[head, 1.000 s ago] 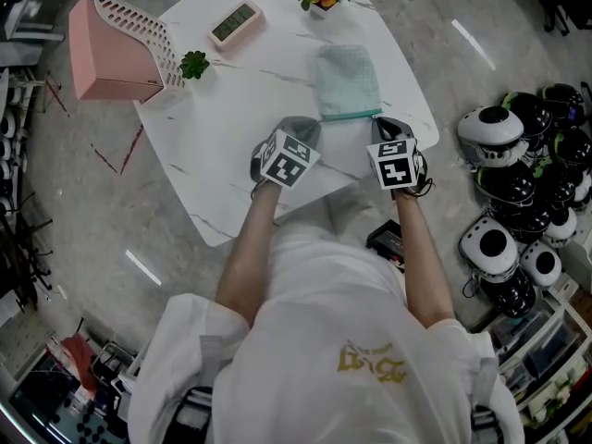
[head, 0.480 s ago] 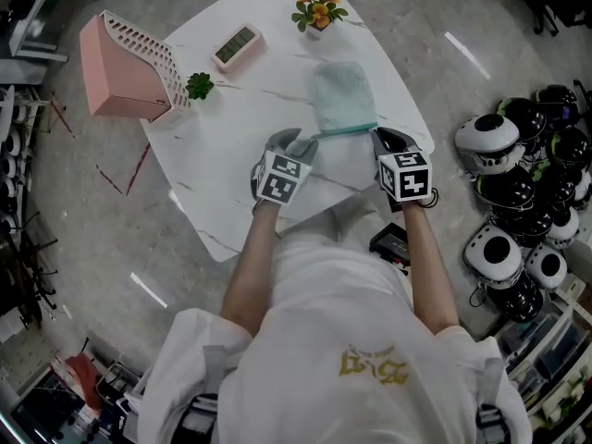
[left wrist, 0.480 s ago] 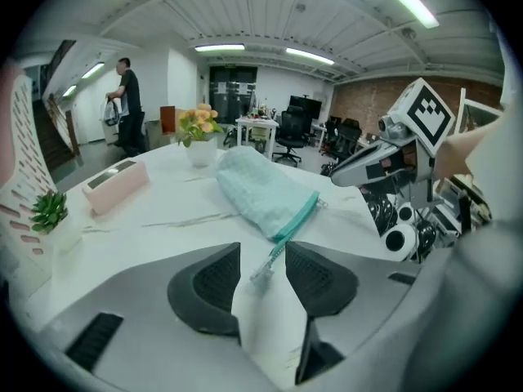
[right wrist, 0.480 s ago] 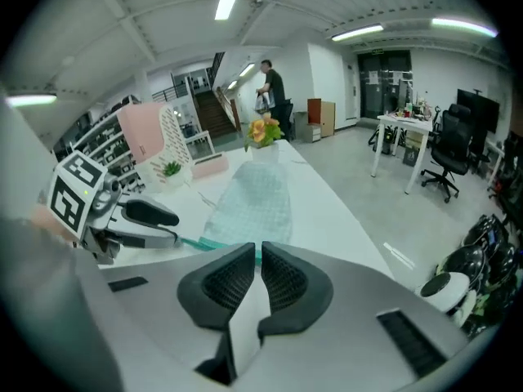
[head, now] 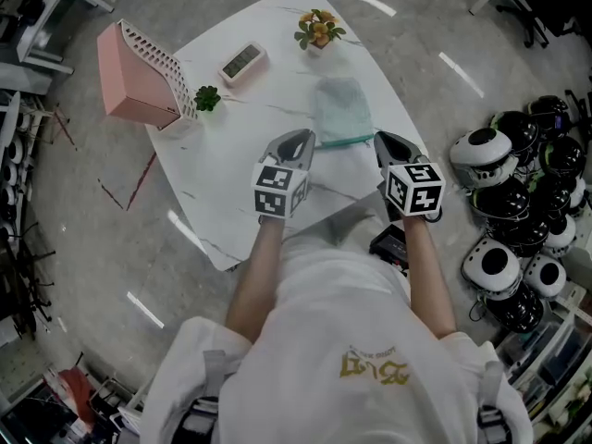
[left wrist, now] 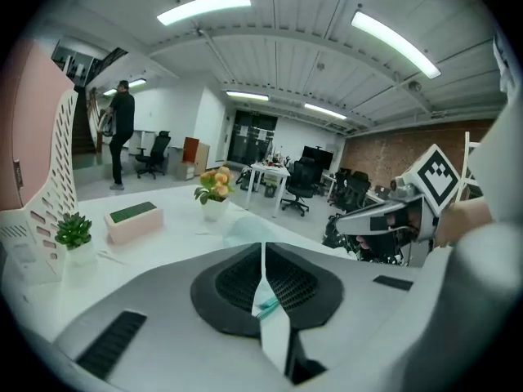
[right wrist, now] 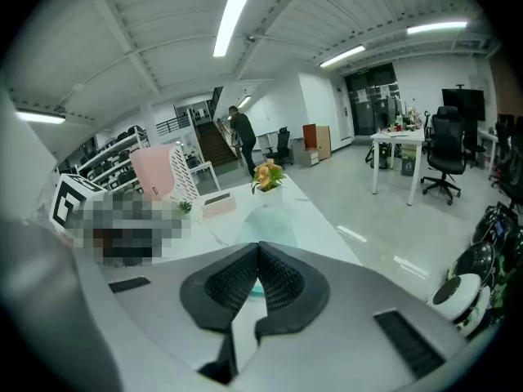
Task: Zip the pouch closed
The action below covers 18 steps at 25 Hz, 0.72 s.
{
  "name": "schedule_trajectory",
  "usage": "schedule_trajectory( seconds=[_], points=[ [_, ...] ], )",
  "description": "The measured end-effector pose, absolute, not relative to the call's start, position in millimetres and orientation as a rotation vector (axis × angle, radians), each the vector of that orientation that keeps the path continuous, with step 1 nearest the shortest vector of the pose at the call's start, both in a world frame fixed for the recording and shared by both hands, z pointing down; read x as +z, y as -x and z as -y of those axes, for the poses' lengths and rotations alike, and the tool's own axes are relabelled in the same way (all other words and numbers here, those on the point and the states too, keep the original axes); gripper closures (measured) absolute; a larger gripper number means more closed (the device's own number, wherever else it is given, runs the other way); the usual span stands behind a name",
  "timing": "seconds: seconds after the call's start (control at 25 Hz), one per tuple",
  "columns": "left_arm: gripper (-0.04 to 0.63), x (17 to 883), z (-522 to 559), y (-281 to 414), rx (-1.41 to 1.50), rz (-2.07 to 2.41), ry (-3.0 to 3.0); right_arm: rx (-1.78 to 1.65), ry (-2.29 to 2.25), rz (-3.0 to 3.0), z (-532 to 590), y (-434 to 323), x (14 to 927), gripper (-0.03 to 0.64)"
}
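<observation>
A mint-green pouch [head: 343,107] lies flat on the white marble table [head: 222,183], its teal zipper [head: 350,141] running along the near edge. My left gripper [head: 298,137] hangs above the table just left of the zipper's left end. Its jaws are closing and stand almost together, with nothing between them. My right gripper [head: 387,140] hangs off the zipper's right end, shut and empty. In the left gripper view the pouch [left wrist: 245,231] shows beyond the left gripper [left wrist: 262,247]. In the right gripper view the pouch [right wrist: 265,223] lies past the right gripper [right wrist: 258,247].
At the table's far left stands a pink slotted rack [head: 139,72] with a small green plant [head: 207,97] beside it. A pink clock [head: 242,61] and a flower pot [head: 317,28] sit at the back. Several helmets [head: 504,155] lie on the floor at right.
Both grippers have risen off the table from the pouch's near edge. The pouch stays flat on the table.
</observation>
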<state>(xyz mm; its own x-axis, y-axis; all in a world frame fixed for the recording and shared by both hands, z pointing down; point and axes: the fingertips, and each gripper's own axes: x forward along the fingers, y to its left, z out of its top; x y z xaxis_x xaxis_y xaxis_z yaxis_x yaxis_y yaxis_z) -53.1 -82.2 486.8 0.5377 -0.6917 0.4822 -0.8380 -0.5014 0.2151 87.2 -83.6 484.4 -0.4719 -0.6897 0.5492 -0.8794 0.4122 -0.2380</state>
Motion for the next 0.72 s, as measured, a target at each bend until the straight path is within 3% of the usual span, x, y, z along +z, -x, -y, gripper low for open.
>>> schedule_trajectory(
  seconds=[0.24, 0.72],
  points=[
    [0.578, 444, 83, 56, 0.159, 1.201, -2.301, 0.688, -1.411, 2.376, 81, -81, 452, 0.604],
    [0.578, 434, 80, 54, 0.235, 1.245, -2.341, 0.644, -1.455, 2.398, 75, -80, 434, 0.604]
  ],
)
